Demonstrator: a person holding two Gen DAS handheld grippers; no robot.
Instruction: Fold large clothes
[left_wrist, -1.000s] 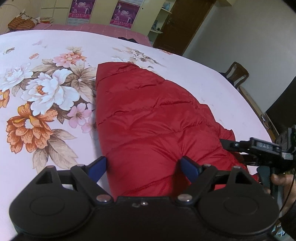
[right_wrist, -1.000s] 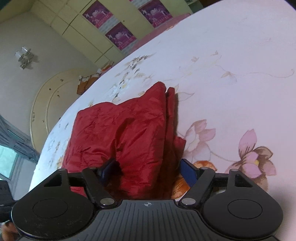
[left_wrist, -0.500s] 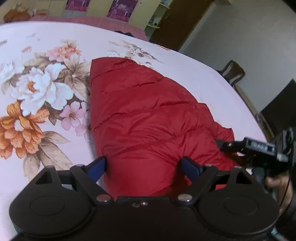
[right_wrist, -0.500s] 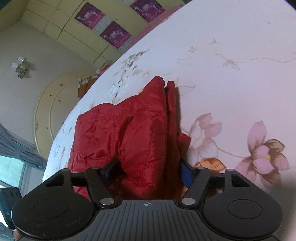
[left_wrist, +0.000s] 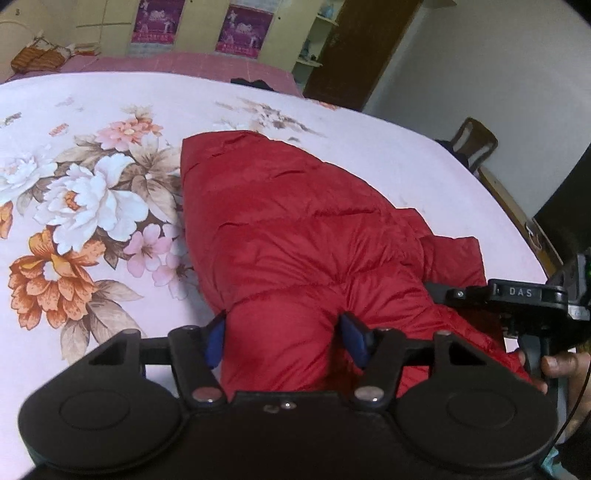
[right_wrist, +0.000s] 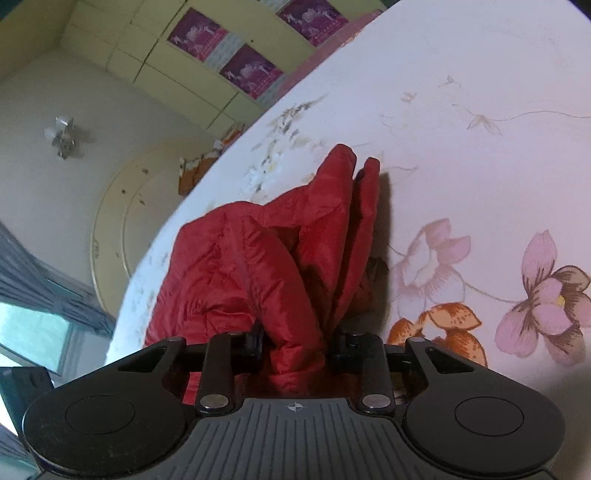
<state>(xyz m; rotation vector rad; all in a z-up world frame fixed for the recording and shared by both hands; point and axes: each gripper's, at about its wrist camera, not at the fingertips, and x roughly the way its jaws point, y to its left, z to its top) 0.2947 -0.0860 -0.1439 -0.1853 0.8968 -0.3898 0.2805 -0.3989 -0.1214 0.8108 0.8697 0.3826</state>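
A red quilted puffer jacket (left_wrist: 295, 229) lies folded lengthwise on the floral bed sheet (left_wrist: 92, 206). My left gripper (left_wrist: 284, 336) straddles the jacket's near end, its blue-padded jaws closed in against the bunched fabric. My right gripper (right_wrist: 295, 347) is shut on a thick fold of the same jacket (right_wrist: 258, 258) and holds it raised off the sheet. The right gripper also shows at the right edge of the left wrist view (left_wrist: 517, 299), at the jacket's other near corner.
The pink floral sheet (right_wrist: 480, 184) spreads wide around the jacket. A wooden chair (left_wrist: 474, 142) stands past the bed's far right edge. Yellow cupboards with purple posters (left_wrist: 195, 26) line the back wall. A brown door (left_wrist: 354, 48) is at the back right.
Both grippers closed on the near end of the jacket: the right jaws narrowed sharply onto the fold, the left jaws drew in. The jacket's near end rose and bunched.
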